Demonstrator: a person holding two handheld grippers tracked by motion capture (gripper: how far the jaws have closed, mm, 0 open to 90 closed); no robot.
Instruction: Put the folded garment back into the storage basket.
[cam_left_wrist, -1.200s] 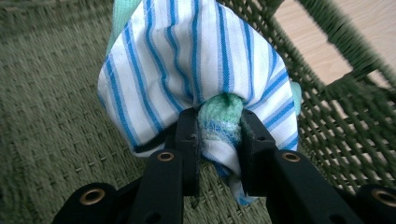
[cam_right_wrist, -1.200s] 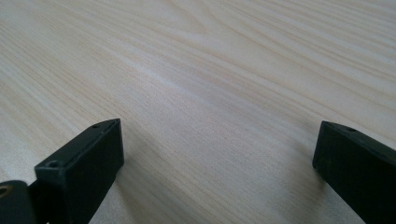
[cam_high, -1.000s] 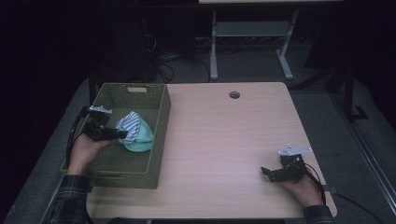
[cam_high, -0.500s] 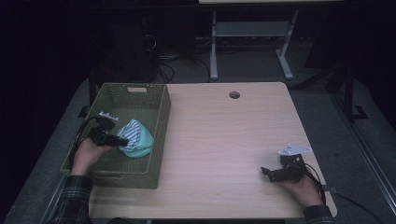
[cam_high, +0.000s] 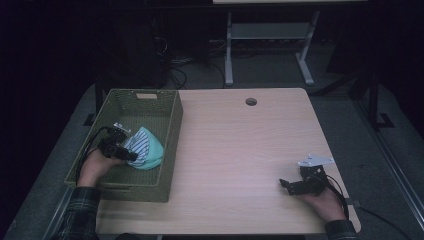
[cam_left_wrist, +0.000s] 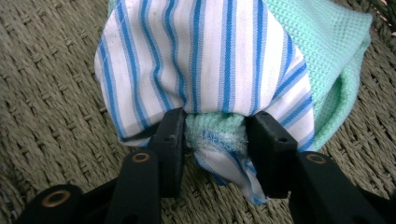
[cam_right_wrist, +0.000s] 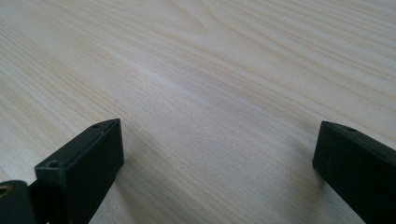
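Observation:
A bundle of cloth (cam_high: 148, 150), blue-and-white striped fabric wrapped with mint-green knit (cam_left_wrist: 210, 60), lies on the floor of the olive woven basket (cam_high: 172, 131) at the table's left. My left gripper (cam_high: 132, 155) is inside the basket at the bundle's left side. Its jaws have just been opening, and a fold of the cloth still sits loosely between them (cam_left_wrist: 215, 123). My right gripper (cam_high: 285, 184) rests open on the bare wood at the near right, with nothing between its fingers (cam_right_wrist: 219, 140).
The light wooden table (cam_high: 240, 145) has a round cable hole (cam_high: 251, 101) near its far edge. The basket's woven floor (cam_left_wrist: 46, 93) surrounds the bundle. Beyond the table are a metal stand (cam_high: 270, 35) and cables on a dark floor.
My left hand has sunk with the bundle to the basket floor, and its jaws stand wider apart. The right hand has stayed where it was.

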